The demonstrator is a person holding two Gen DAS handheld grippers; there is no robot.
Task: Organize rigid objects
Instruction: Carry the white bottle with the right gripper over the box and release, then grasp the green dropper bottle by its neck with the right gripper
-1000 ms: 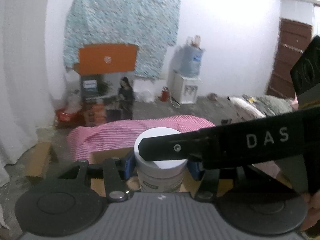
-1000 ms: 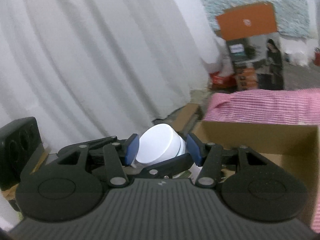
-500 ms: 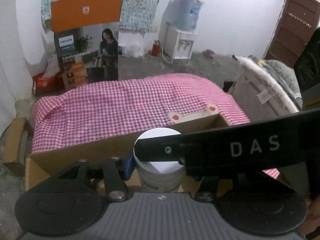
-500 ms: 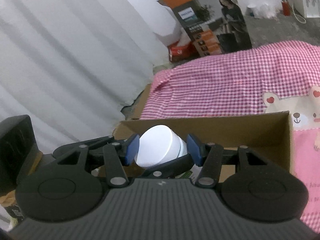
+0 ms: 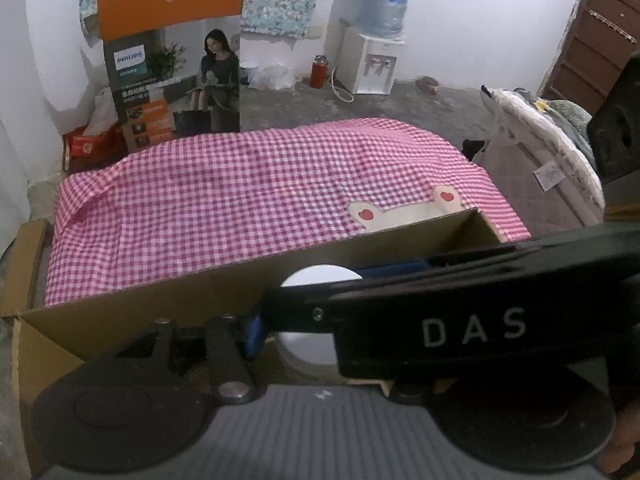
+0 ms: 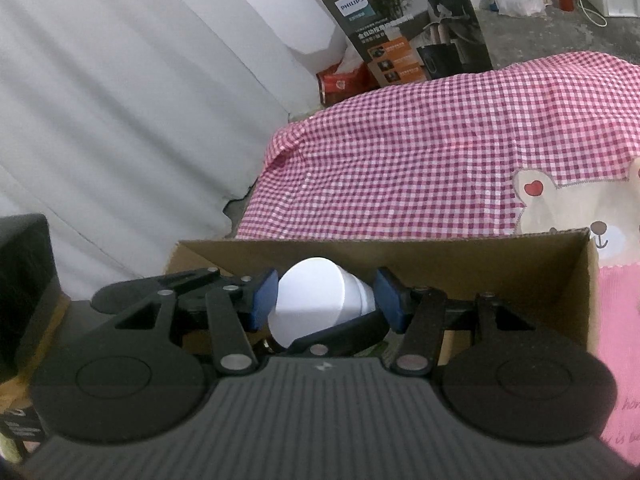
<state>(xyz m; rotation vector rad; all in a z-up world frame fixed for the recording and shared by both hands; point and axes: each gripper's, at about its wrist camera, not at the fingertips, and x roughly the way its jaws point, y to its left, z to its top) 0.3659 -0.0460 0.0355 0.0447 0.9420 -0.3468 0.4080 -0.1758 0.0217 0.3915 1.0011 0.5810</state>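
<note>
Black framework lettered DAS (image 5: 472,328), belonging to the right gripper (image 6: 326,296), cuts across the left wrist view and hides most of the white-lidded jar (image 5: 316,280) and the left gripper's (image 5: 320,328) right-hand finger; only the lid's arc and a strip of the jar's wall show. From the right wrist view the jar tilts between the blue pads (image 6: 264,300), its label out of sight behind the linkage. Both grippers' jaws are opening with the jar between them; the right pads seem just off its sides, and whether the left pad touches it cannot be told. The jar sits inside the cardboard box (image 6: 480,256), near the wall against the pink checked cloth (image 5: 248,192). Compared with a second ago, both views look steeper down: the box walls now rise around the jar, where earlier it was above the rim with the room's wall behind.
</note>
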